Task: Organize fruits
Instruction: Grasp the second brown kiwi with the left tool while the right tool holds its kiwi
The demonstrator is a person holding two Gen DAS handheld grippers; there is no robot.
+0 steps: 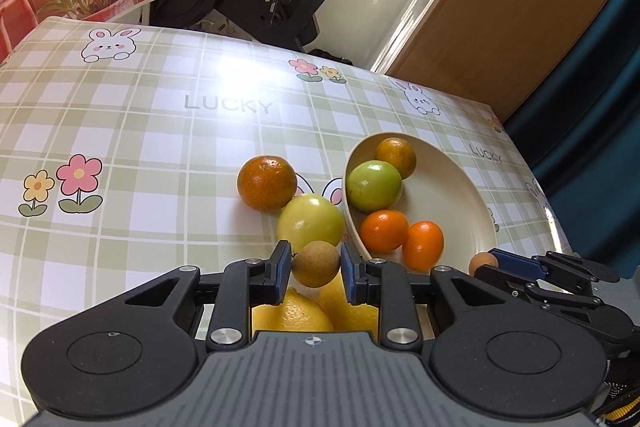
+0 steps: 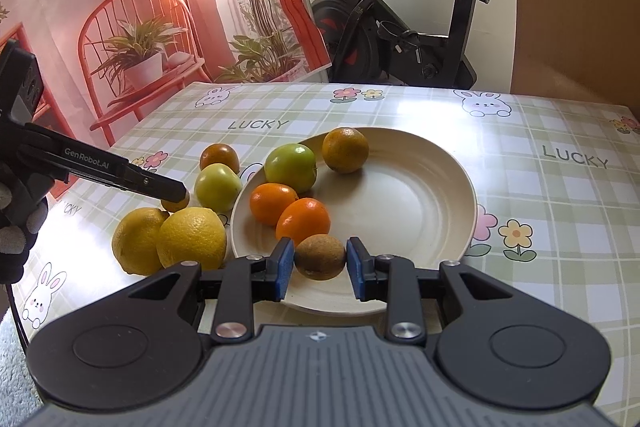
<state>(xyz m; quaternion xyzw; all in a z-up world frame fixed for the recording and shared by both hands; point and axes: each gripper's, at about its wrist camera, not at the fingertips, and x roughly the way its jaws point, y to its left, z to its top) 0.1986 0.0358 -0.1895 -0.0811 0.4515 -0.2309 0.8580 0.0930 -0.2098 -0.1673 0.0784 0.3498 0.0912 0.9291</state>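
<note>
A cream plate [image 2: 420, 203] holds a green apple [image 2: 291, 165], a dull orange [image 2: 345, 149] and two bright tangerines [image 2: 273, 202]. My right gripper [image 2: 320, 261] is shut on a small brown fruit [image 2: 320, 256] over the plate's near rim. My left gripper [image 1: 315, 265] is shut on another small brown fruit [image 1: 315, 263], above two lemons [image 2: 191, 238] left of the plate. A yellow-green apple [image 1: 311, 223] and a dark orange [image 1: 267, 182] lie on the table beside the plate [image 1: 448, 195]. The left gripper also shows in the right wrist view [image 2: 176, 197].
The table has a green plaid cloth [image 1: 120, 131] with bunnies and flowers. An exercise bike [image 2: 400, 39] stands behind it. A printed backdrop [image 2: 140, 27] leans at the back left. A wooden panel [image 1: 500, 7] and a dark curtain [image 1: 600, 107] are at the right.
</note>
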